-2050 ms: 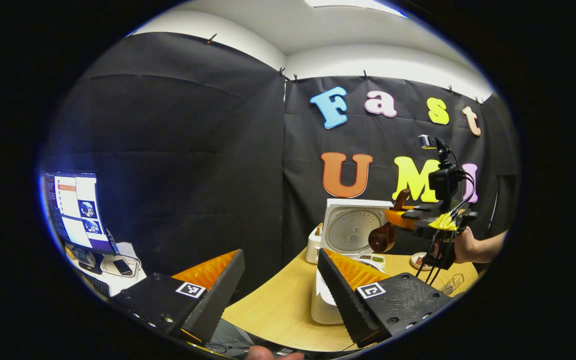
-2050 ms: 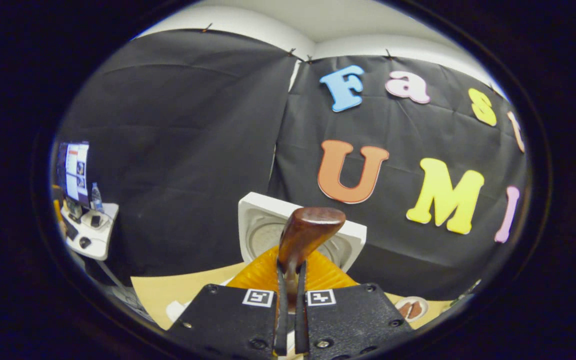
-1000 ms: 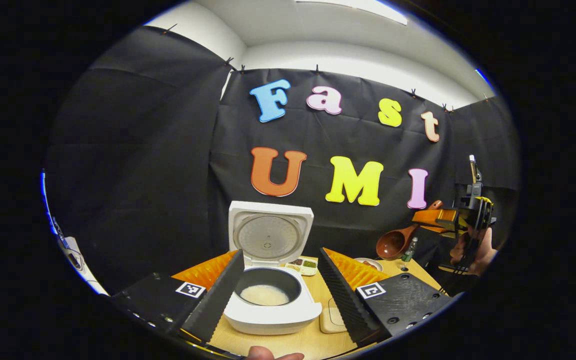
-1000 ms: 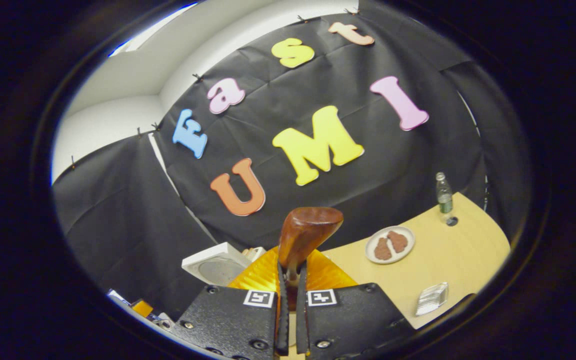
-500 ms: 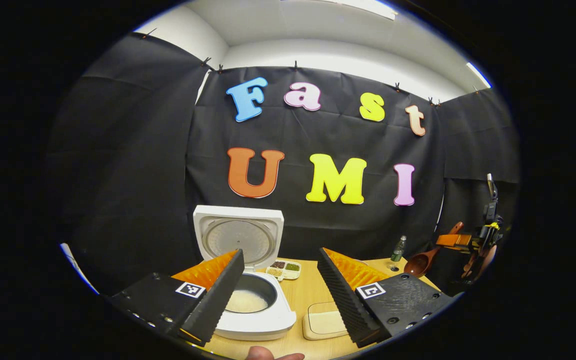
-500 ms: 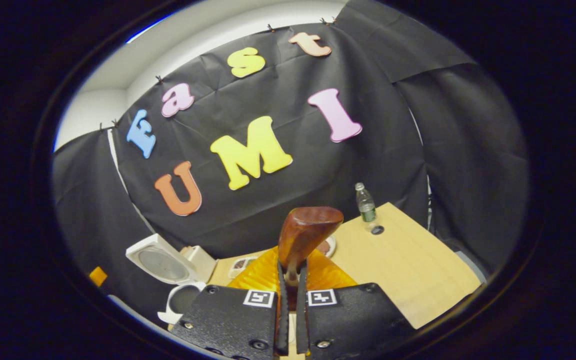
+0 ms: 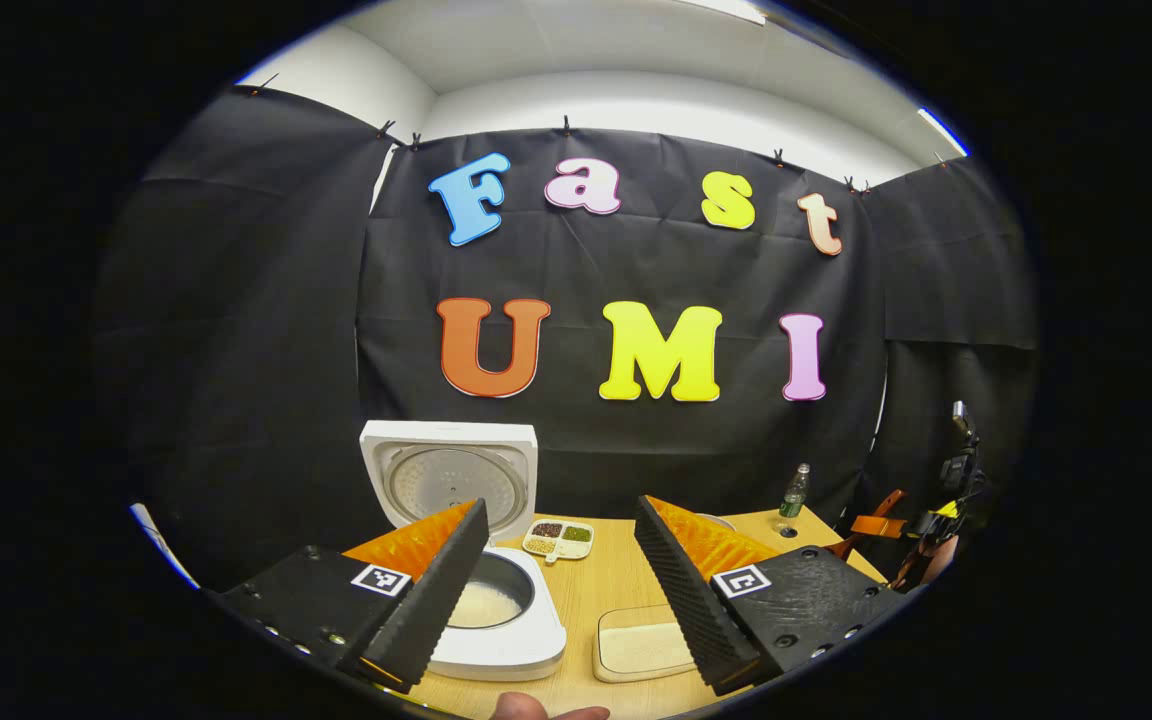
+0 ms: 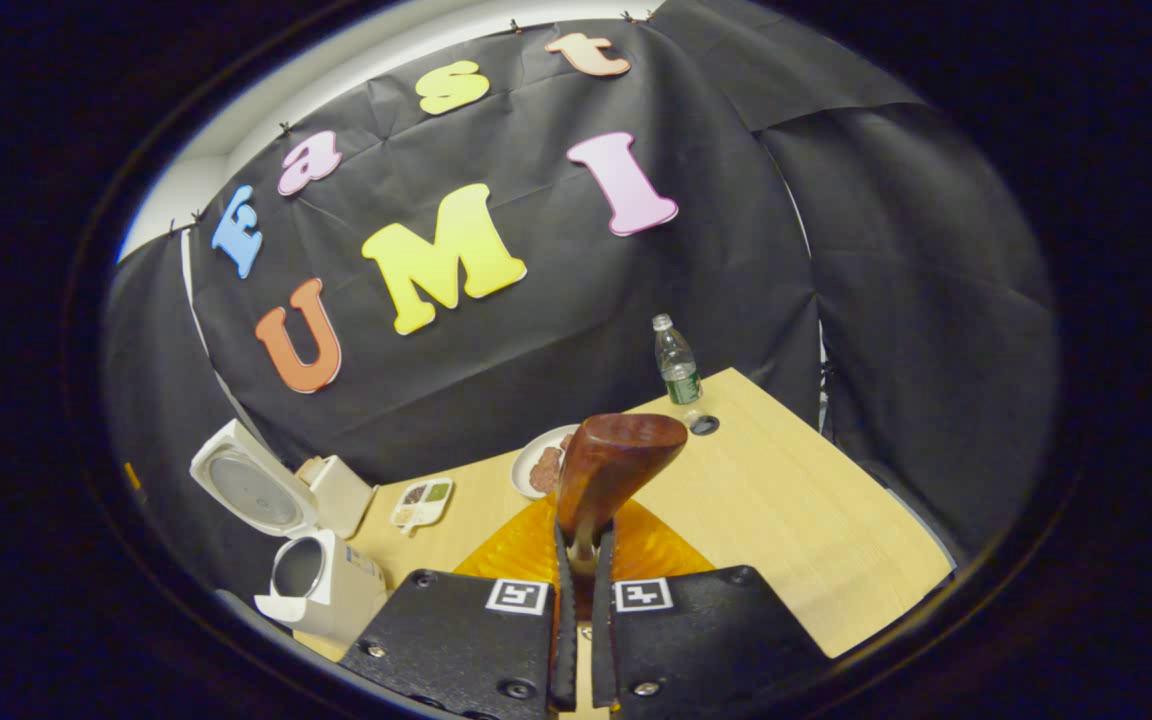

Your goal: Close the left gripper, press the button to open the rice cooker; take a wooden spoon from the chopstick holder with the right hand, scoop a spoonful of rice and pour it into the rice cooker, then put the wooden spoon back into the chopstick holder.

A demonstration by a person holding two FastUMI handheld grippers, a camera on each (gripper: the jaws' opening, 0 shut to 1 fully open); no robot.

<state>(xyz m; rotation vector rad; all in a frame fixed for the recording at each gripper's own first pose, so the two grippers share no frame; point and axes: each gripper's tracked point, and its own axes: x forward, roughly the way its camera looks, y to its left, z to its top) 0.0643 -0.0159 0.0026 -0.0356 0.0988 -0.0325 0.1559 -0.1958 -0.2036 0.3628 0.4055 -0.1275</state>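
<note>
Gripping the wooden spoon (image 8: 608, 470), the right tongs (image 8: 581, 560) are clamped nearly together, both fingers pressed on the handle; in the right gripper view the spoon rises straight up out of the narrow slot between them, its brown bowl end-on above the fingertips. Below and beyond it lies the bench (image 8: 806, 520), with a plate (image 8: 536, 460) just behind the spoon, a bottle (image 8: 676, 362) near the far edge, and a small divided dish (image 8: 421, 503) to the left. The rice cooker (image 8: 321, 590) stands at the left edge of that view, lid (image 8: 241, 490) tipped up and back, well apart from the spoon.

In the left gripper view the left tongs (image 7: 561, 550) are spread wide and hold nothing. The cooker (image 7: 501, 625) sits low between the fingers, nearer the left one, its lid (image 7: 451, 482) upright and white rice visible in the pot. A pale rectangular tray (image 7: 641, 648) lies just beside the cooker, partly behind the right finger. The right tongs (image 7: 881, 525) appear far off at the right edge, too small for the spoon to be made out clearly.
</note>
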